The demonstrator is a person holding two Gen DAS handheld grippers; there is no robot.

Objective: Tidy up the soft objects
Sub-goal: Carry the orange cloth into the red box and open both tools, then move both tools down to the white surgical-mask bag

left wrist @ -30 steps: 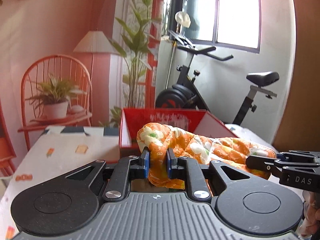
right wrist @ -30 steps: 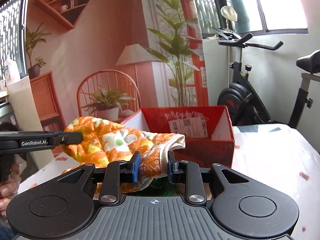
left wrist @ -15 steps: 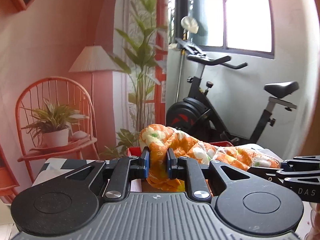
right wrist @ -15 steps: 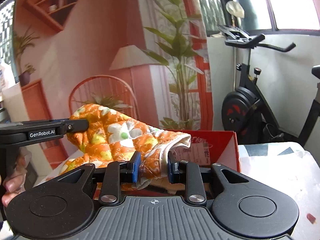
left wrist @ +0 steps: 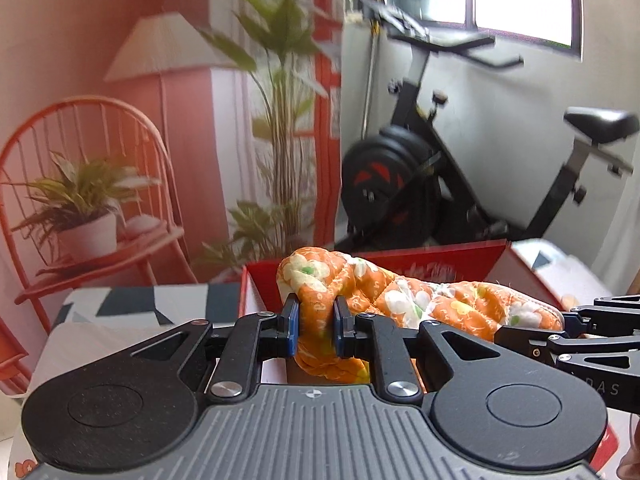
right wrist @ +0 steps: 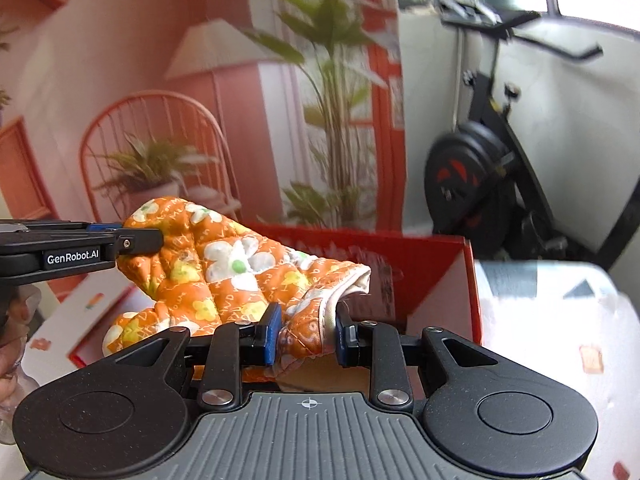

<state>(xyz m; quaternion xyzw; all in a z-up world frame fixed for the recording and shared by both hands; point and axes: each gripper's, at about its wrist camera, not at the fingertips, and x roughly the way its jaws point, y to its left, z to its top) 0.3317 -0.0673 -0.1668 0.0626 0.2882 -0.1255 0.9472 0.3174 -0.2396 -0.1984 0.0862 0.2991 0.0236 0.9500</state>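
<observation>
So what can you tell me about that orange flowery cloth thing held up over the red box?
The orange quilted cloth with white and yellow flowers looks padded, with a pale lining at one edge. It hangs crumpled above the open red cardboard box, pinched at one end by the left gripper and at the other by the right gripper.

Left claw (left wrist: 316, 330): black linkage arms, silver screws, blue pads (left wrist: 291, 326), ribbed grey housing, white "GenRobot.AI" lettering. Right claw (right wrist: 306, 334) looks the same.
</observation>
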